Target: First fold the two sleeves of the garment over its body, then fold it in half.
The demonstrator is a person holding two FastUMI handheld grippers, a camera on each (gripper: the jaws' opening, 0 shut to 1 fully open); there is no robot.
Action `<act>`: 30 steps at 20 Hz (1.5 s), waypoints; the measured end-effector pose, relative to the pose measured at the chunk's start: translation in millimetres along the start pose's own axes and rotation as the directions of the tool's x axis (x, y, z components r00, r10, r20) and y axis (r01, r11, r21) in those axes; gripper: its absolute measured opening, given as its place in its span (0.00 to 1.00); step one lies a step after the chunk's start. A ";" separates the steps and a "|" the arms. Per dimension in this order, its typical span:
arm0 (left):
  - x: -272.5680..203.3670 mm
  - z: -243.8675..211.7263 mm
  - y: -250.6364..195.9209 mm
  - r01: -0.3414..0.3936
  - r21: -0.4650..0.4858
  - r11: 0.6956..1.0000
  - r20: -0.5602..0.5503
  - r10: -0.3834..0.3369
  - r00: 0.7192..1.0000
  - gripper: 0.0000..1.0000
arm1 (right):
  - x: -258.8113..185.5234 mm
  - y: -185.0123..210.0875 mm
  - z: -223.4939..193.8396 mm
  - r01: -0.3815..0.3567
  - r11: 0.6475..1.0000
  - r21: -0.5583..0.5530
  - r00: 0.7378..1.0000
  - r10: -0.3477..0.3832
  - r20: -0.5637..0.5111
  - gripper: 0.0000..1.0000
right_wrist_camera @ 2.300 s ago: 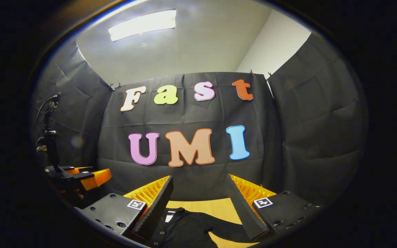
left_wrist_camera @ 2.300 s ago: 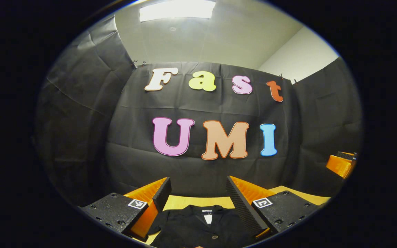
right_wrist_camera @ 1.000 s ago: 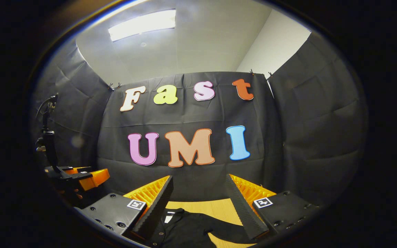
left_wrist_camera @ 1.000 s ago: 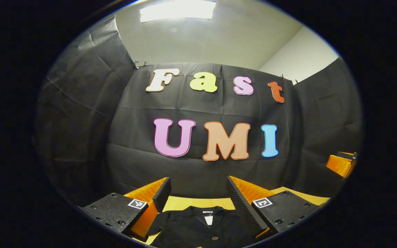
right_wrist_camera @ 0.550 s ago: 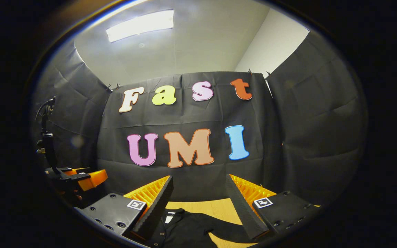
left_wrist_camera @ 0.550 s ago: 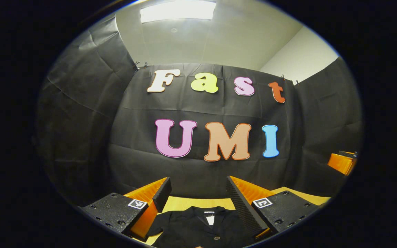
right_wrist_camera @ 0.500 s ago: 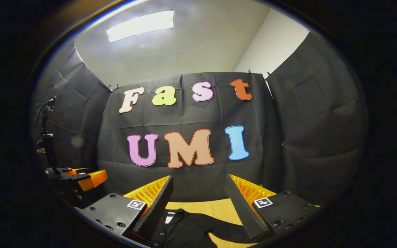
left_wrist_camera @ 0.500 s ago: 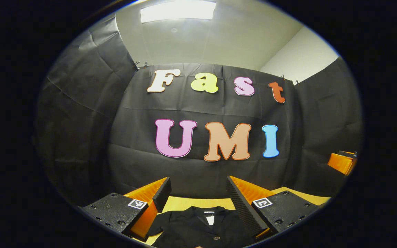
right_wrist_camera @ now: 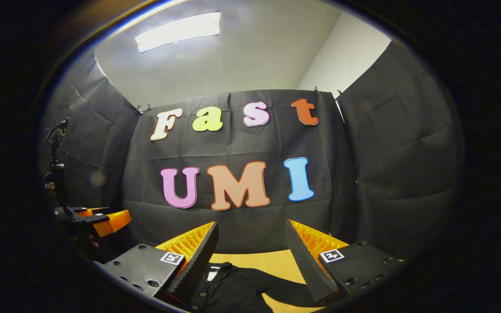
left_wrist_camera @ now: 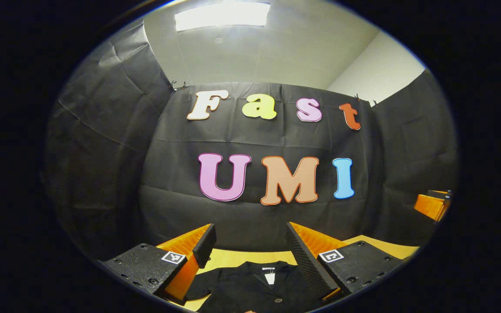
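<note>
On the tabletop (left_wrist_camera: 233,256), low in both views, the black garment (left_wrist_camera: 250,287) lies flat, collar and neck tag toward the back wall, button placket running down the middle. In the right gripper view one sleeve (right_wrist_camera: 285,292) sticks out sideways onto bare wood, clear of the body, so that fold isn't done. The other sleeve is hidden behind the left tool's housing; can't tell its state. No half-fold visible either: collar end is exposed and flat. My read: task at or near zero, all three folds left. Left tool (left_wrist_camera: 250,250) is spread wide, nothing between its fingers, hanging above the collar area, not touching cloth. Right tool (right_wrist_camera: 250,252) also spread wide and empty, above the garment's collar and sleeve side, clear of the fabric. The left tool also shows farther off at the left edge of the right gripper view, well apart from the right one. Likely first step: drop one tool to a sleeve cuff and pinch it.
</note>
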State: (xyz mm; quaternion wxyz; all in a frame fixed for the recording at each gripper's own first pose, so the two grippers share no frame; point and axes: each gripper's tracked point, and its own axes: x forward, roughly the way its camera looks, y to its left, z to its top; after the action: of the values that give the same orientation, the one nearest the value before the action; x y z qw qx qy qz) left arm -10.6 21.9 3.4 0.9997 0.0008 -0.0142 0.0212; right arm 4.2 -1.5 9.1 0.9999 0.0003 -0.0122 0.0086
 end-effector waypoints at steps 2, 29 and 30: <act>0.1 -2.5 1.5 -0.002 -0.005 1.000 -0.005 0.002 1.000 0.98 | 2.2 1.7 -4.0 -0.003 1.000 -0.002 1.000 0.002 -0.009 0.97; 2.6 -4.3 3.9 -0.003 -0.016 1.000 -0.036 0.002 0.999 0.97 | 40.8 -98.4 -9.3 0.165 0.982 -0.091 0.983 -0.171 -0.063 0.97; 2.7 -0.7 4.5 -0.006 -0.020 1.000 -0.031 0.005 1.000 0.98 | 42.9 -109.8 -19.0 0.181 0.979 -0.096 0.978 -0.189 -0.088 0.97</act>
State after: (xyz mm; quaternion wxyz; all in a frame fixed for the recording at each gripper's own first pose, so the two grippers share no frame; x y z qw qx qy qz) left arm -8.0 26.5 2.8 0.9997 -0.0098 0.0010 0.0237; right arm 49.5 -110.5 -8.9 0.9948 -0.0428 0.0360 -0.0851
